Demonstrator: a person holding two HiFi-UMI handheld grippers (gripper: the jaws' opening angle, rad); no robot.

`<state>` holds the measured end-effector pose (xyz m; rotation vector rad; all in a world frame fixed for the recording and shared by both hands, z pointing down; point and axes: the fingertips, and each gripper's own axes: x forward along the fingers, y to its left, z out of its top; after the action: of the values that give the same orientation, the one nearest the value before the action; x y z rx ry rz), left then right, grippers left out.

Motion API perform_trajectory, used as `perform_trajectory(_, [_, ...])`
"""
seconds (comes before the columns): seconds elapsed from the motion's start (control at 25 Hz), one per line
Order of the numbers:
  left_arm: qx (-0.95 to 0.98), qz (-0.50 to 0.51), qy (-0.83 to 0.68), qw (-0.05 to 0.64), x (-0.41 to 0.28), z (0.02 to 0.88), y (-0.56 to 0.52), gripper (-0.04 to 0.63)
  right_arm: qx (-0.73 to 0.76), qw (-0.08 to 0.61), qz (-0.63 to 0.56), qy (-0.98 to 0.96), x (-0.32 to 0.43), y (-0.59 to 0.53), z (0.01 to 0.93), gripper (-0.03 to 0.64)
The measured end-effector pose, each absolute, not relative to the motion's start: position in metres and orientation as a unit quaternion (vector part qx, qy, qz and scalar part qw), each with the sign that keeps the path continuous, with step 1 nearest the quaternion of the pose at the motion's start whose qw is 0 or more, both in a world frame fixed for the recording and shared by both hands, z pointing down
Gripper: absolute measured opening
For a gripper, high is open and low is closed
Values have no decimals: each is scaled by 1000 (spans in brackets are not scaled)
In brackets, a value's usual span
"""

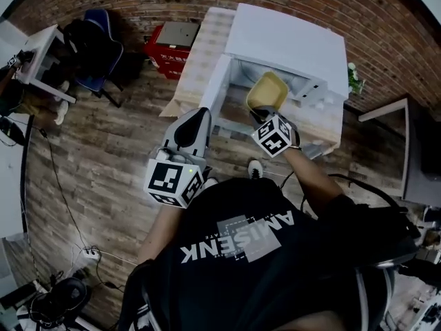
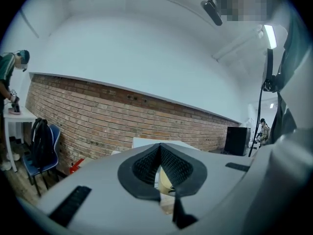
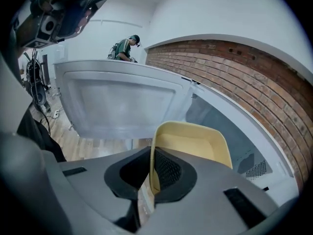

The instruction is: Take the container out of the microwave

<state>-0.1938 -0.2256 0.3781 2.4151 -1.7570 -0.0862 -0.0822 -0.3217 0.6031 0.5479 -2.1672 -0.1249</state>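
Container (image 1: 267,92) — long axis twd microwave (image 1: 289,43), mouth up.

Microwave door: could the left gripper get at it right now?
Probably yes. The left gripper points toward the open microwave door with nothing visible between them, while the right gripper holds the yellow container off to the side, clear of that path.

Brick wall (image 1: 138,5) across 12 o'clock, wood plank floor (image 1: 103,157) below, blue chair (image 1: 102,18) at 10, red crate (image 1: 165,54) around 11.

Lab-like workroom; brick wall (image 1: 138,9), white desks (image 1: 40,48)
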Motion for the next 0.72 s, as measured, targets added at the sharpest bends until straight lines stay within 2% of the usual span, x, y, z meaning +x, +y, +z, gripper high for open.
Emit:
perform_trajectory(0.2, [824,-38,-557,93,-198,386,-225,11,250,423,-35,-870,-79,-307,589,51])
perform_trajectory(0.4, [838,-19,-541,65,-198,389,-232,11,276,412,-29,-868,-76,-297,568,51])
perform_trajectory(0.72, [857,-26,-511,56,-197,387,-239,12,328,393,-12,-859,-59,-283,539,51])
